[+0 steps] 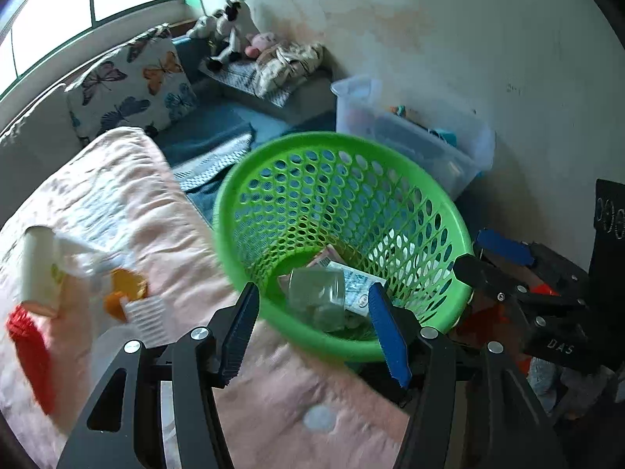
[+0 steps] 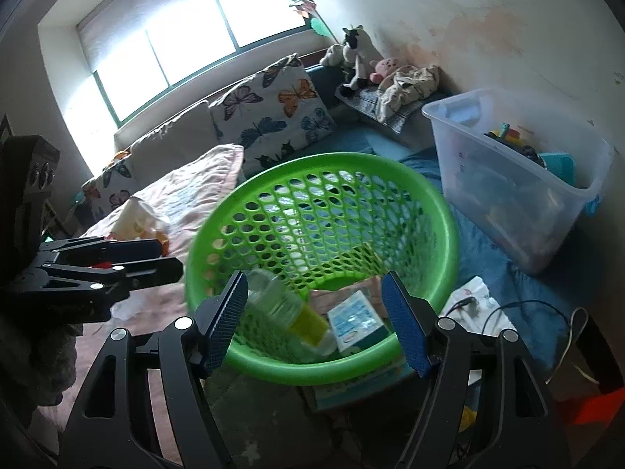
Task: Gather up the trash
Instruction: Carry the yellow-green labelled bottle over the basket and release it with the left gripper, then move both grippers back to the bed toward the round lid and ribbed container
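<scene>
Seen from the left wrist, the left gripper [image 1: 312, 314] hangs over the near rim of the green basket [image 1: 410, 179], its blue-padded fingers apart with nothing between them. Down in the basket lie a clear bottle [image 1: 316, 293] and a printed carton [image 1: 357, 287], with a pinkish wrapper half buried behind them; what exactly it is cannot be told. The basket stands at the edge of a pink blanket [image 1: 273, 391] on the bed. At the left, more litter lies on the blanket, all smeared by blur: a white cup [image 1: 39, 265], an orange scrap [image 1: 127, 287], a red piece [image 1: 29, 351] cut by the frame edge, and a pale jug partly hidden behind the gripper's own frame. The right gripper [image 1: 492, 262] shows at the right, just outside the basket rim; from this angle its fingers overlap and their gap is unclear.

From the right wrist, the right gripper [image 2: 314, 312] has its fingers wide apart, gripping nothing, and the basket [image 2: 437, 195] fills the space beyond them. The bottle [image 2: 281, 301], with a yellow label, and the carton [image 2: 353, 318] lie at its bottom, their lower ends hidden by the near rim. The left gripper [image 2: 168, 258] reaches in from the left, fingertips near the basket's rim. A clear storage bin [image 2: 508, 203] stands to the right, and a butterfly pillow [image 2: 273, 117] leans under the window.
</scene>
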